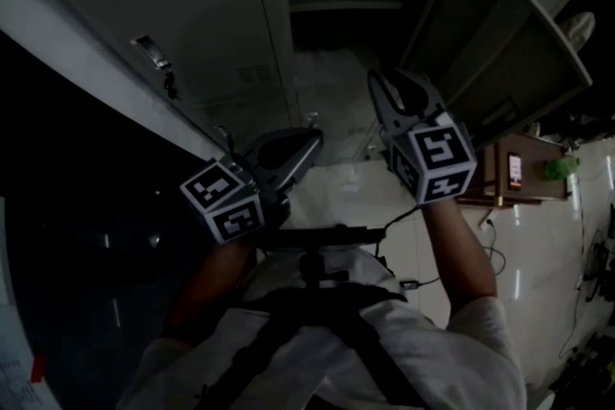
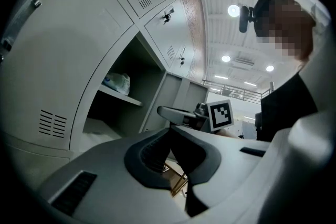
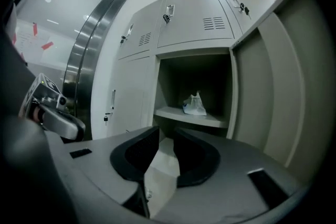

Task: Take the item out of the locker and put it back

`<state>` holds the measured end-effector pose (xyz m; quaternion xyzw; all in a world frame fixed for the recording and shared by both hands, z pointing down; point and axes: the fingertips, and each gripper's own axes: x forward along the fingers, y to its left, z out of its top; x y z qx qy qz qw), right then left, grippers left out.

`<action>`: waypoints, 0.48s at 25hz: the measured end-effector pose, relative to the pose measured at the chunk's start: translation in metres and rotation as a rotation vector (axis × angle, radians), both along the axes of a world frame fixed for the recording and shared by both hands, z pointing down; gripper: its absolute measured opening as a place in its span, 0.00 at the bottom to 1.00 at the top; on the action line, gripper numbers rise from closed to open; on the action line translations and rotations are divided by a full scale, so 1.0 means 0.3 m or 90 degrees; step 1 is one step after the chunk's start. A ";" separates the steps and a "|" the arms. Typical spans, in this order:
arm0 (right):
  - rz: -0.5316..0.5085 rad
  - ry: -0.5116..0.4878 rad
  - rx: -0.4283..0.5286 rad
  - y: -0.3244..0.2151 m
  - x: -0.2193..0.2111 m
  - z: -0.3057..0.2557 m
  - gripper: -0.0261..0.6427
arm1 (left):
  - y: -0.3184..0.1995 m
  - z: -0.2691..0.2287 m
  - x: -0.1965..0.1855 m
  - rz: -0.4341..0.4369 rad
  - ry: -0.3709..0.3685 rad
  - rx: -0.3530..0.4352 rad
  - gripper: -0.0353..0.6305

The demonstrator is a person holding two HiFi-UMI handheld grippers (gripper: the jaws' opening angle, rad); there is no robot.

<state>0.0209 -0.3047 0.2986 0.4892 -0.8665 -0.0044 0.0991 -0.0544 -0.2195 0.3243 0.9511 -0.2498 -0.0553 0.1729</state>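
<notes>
Two grippers: you are holding the left gripper [image 2: 169, 131] and the right gripper [image 3: 161, 134] up in front of the locker [image 3: 194, 34], both well apart from the bag.
Left fingers: its jaws are meeting at the tips, clenched on nothing.
Right fingers: its jaws are standing a narrow gap apart, released, with nothing between them.
Bag count: one bag [image 3: 195, 105], white and crumpled, is showing.
Bag place: it is sitting on the shelf [image 3: 178, 114] inside the open compartment, about midway along the shelf in the right gripper view.
Bag axis: it seems to be standing upright, its gathered top pointing up and its wider base lying along the shelf; the dim light is leaving its long axis unsure.
Open compartments: one is showing, and you are facing it.
Open doors: one door [image 3: 262, 102] is hanging open at the compartment's right.
Shelves: one is crossing the compartment.
</notes>
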 end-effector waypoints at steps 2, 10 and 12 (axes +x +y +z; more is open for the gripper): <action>-0.001 -0.007 -0.011 0.035 0.001 0.024 0.15 | 0.010 0.008 -0.003 0.000 0.005 -0.003 0.06; 0.003 -0.030 -0.061 0.115 0.026 0.112 0.14 | 0.055 0.029 -0.017 0.009 0.020 0.001 0.06; 0.006 -0.036 -0.072 0.129 0.036 0.128 0.14 | 0.061 0.039 -0.023 0.008 0.020 -0.003 0.06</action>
